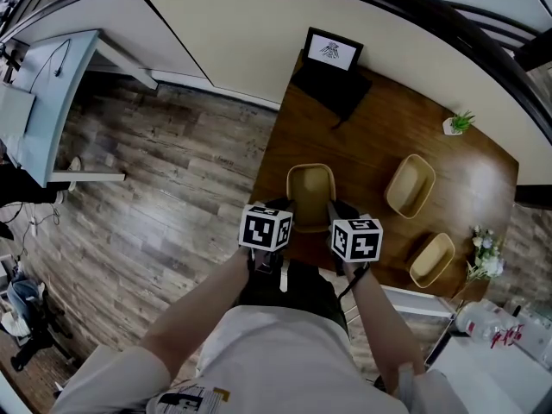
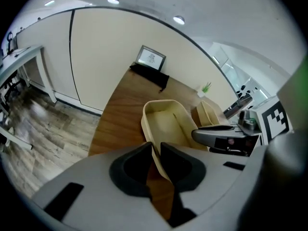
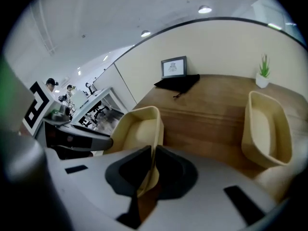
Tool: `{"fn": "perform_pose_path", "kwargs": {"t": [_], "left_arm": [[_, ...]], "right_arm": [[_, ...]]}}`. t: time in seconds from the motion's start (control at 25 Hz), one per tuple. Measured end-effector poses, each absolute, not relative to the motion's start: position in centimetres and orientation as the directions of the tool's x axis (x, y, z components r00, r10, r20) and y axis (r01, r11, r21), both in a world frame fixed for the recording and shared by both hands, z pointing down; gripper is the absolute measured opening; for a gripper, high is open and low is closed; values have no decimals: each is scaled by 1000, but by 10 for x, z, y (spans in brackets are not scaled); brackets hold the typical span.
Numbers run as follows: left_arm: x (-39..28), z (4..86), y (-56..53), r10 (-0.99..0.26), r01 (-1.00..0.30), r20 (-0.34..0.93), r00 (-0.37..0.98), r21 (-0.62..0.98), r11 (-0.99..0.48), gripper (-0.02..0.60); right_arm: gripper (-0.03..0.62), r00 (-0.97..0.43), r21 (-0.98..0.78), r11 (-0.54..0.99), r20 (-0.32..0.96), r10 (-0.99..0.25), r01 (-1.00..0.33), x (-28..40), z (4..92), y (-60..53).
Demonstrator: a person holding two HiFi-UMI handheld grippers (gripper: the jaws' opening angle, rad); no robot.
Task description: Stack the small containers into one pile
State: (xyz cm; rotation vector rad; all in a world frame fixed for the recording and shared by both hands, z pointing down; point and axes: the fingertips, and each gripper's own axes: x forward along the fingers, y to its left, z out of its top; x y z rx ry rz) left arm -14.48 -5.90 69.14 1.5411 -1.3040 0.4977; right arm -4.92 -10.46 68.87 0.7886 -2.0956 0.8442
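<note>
Three beige oval containers sit on a brown wooden table (image 1: 362, 136). The nearest container (image 1: 310, 190) lies at the table's front edge, between my two grippers. My left gripper (image 1: 280, 207) is shut on its left rim (image 2: 155, 159). My right gripper (image 1: 338, 210) is shut on its right rim (image 3: 153, 163). The container's inside (image 2: 168, 124) (image 3: 137, 129) holds nothing. A second container (image 1: 410, 185) (image 3: 267, 129) stands to the right, and a third (image 1: 431, 260) sits nearer the right front edge.
A framed picture (image 1: 333, 52) stands on a black cloth (image 1: 332, 89) at the table's far end. A small potted plant (image 1: 457, 124) is at the far right and white flowers (image 1: 486, 253) at the right edge. A white desk (image 1: 43, 102) stands off left on the wood floor.
</note>
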Motion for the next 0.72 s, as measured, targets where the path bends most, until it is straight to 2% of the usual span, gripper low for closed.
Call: {"fn": "perform_pose_path", "kwargs": {"t": [0.72], "left_arm": [[-118, 540, -130, -639, -905, 656, 402, 392, -167, 51]], "right_arm": [[52, -595, -324, 517, 599, -536, -792, -13, 525, -145]]}}
